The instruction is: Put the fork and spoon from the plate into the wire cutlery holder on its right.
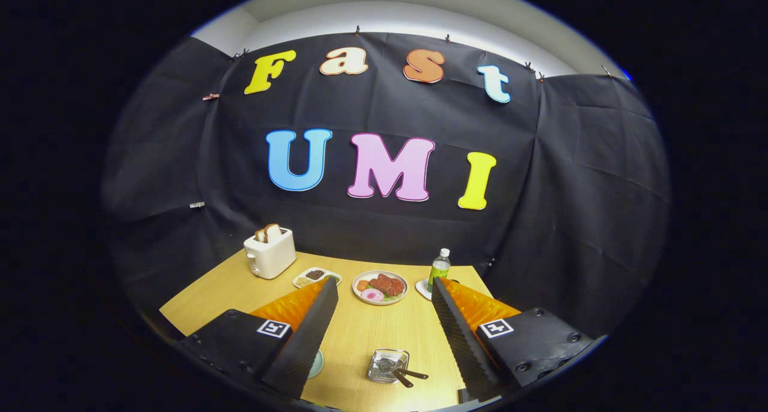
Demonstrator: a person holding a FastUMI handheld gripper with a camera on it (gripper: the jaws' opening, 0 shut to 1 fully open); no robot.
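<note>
Hovering spread wide and empty above the table [360, 334], gripper [384, 340]; two dark handles jutting from the wire holder [387, 365] between its fingers, apparently fork and spoon, job seemingly done; plate [316, 364] edge by one finger

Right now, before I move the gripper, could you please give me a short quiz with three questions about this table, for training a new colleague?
1. True or false: the gripper has its fingers shut on the silver wire cutlery holder.
2. What sticks out of the top of the white toaster? A) slices of bread B) a metal spoon C) a glass jar
3. Fill in: the holder, with two dark handles poking out of it, stands on the light wooden table ____ the two fingers.

Key: 1 false, the fingers are wide open and apart from the holder; 2 A; 3 between.
</note>
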